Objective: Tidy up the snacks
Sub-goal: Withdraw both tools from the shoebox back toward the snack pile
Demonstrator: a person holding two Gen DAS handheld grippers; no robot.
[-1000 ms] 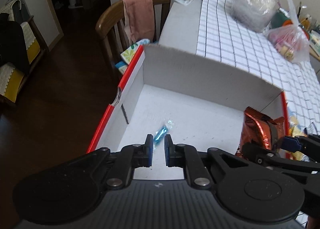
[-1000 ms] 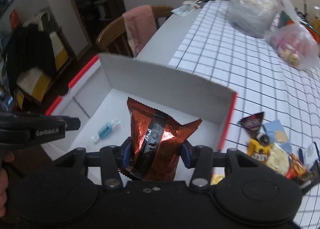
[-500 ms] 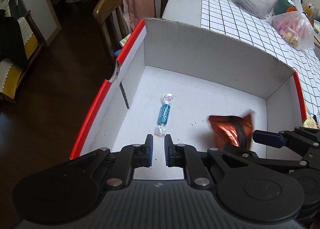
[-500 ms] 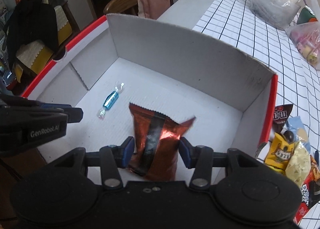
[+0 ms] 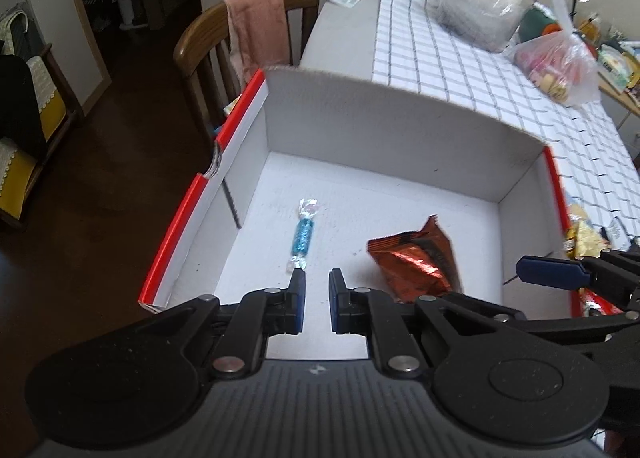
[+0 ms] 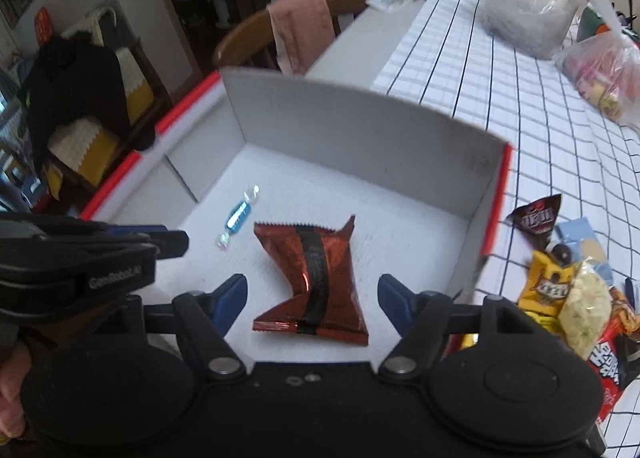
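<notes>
Resting flat on the white floor of the cardboard box, the red foil snack packet lies free between the blue pads of the right gripper, with clear space on either side. The jaws of this gripper have just been opening and no pad touches the packet. Toward the box's left wall, a blue wrapped candy lies on the same floor, well apart from the packet. The left gripper hangs over the near edge of the box with its jaws clenched to a narrow gap and nothing between them; the candy sits just beyond its left fingertip. Outside the box's right wall, a heap of mixed snack packets lies on the checked tablecloth; its lower items are partly hidden, so their count cannot be told. Beyond the box's far left corner stands a wooden chair with a pink towel draped over its back.
</notes>
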